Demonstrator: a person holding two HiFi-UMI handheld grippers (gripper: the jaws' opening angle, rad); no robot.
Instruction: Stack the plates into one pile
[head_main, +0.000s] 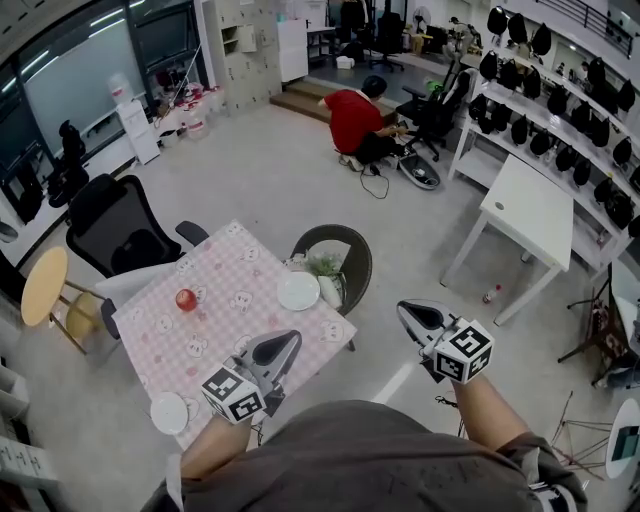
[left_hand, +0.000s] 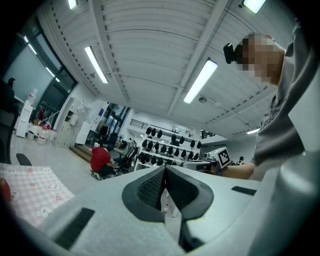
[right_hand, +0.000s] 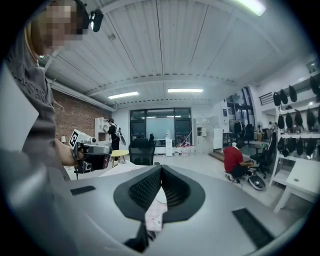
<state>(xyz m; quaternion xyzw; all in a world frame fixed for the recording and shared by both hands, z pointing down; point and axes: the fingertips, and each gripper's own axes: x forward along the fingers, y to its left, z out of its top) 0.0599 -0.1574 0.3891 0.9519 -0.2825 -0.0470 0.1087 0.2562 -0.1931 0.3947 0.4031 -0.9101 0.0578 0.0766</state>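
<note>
Your left gripper (head_main: 288, 342) held out level near the bench (head_main: 232, 272), fingers closed, empty, right gripper (head_main: 404, 310) alongside, fingers closed, empty

The head view looks steeply down from high above; the table (head_main: 225, 285) lies at 8 o'clock. Each gripper view looks about level along its own jaws, very near them. All three views share the person in red (head_main: 352, 118). The left gripper view also shows the right gripper (left_hand: 189, 163) at 3 o'clock.
</note>
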